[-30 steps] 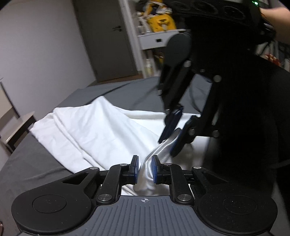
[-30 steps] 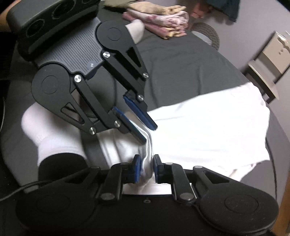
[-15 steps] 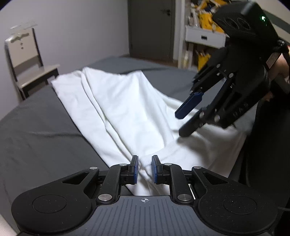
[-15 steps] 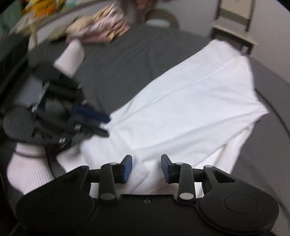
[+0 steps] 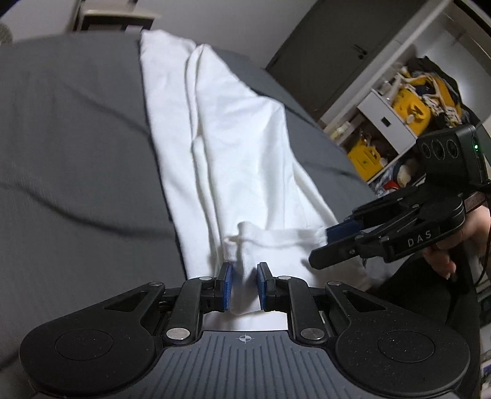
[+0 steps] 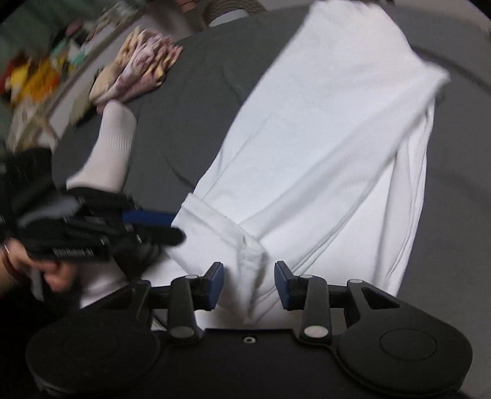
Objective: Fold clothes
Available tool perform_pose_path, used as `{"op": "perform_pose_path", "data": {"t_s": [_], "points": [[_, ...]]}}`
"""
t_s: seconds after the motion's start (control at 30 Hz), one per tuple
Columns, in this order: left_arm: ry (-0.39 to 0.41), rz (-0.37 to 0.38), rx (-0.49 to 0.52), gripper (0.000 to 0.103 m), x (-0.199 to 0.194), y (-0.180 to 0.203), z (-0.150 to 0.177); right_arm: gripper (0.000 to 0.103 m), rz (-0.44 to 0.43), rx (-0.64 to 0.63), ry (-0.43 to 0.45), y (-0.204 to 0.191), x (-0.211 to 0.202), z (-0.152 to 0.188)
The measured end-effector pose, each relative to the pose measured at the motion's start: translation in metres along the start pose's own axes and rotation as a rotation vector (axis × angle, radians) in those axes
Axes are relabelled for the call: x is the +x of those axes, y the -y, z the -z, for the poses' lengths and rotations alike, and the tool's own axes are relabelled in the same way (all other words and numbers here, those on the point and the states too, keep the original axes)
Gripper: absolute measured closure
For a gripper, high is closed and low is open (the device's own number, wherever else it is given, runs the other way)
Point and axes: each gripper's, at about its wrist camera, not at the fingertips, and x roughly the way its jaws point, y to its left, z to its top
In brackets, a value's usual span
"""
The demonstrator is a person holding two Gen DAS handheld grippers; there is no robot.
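A white garment (image 5: 245, 147) lies in a long, lengthwise-folded strip on the grey bed sheet (image 5: 76, 153). My left gripper (image 5: 244, 285) is shut on its bunched near end, with white cloth pinched between the blue pads. My right gripper (image 6: 248, 282) is open, and a ridge of the garment (image 6: 322, 153) lies loose between its fingers. In the left wrist view the right gripper (image 5: 320, 245) hovers at the garment's right edge with its fingers apart. In the right wrist view the left gripper (image 6: 176, 228) reaches in, blurred, at the folded hem corner.
A pile of floral clothes (image 6: 138, 67) lies at the far side of the bed. A foot in a white sock (image 6: 110, 147) rests on the sheet. A chair (image 5: 101, 15), a dark door (image 5: 331, 55) and shelves with yellow items (image 5: 423, 101) stand beyond the bed.
My right gripper has opened and let go of the garment. Both grippers have swung apart, and the garment now lies stretched along the bed. My left gripper has stayed shut on the cloth.
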Motion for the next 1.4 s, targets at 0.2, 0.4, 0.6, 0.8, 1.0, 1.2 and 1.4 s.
{"op": "perform_pose_path", "data": {"t_s": [0.2,0.4,0.6,0.8,1.0,1.2,1.4], "points": [[-0.048,0.039,-0.098,0.088,0.009,0.001,0.007,0.094,-0.056,0.005,-0.032,0.003,0.002,-0.004],[-0.072,-0.004,-0.118,0.088,0.019,0.000,0.012,0.093,-0.020,-0.033,-0.054,-0.001,0.000,-0.005],[-0.071,-0.039,-0.051,0.087,0.015,0.011,0.014,0.077,0.019,-0.026,-0.046,-0.003,0.006,-0.002],[-0.045,-0.106,0.180,0.077,-0.022,0.027,0.018,0.043,0.151,-0.171,0.043,-0.014,-0.040,0.005],[0.119,-0.094,0.180,0.016,-0.049,0.015,-0.002,0.038,0.226,-0.113,0.254,0.007,-0.072,0.000],[0.248,-0.107,0.023,0.016,-0.039,-0.011,-0.075,0.035,0.205,0.125,0.467,0.050,-0.083,-0.044],[0.323,-0.071,-0.052,0.016,0.014,-0.037,-0.184,0.027,0.124,0.263,0.709,0.076,-0.087,-0.087]]}}
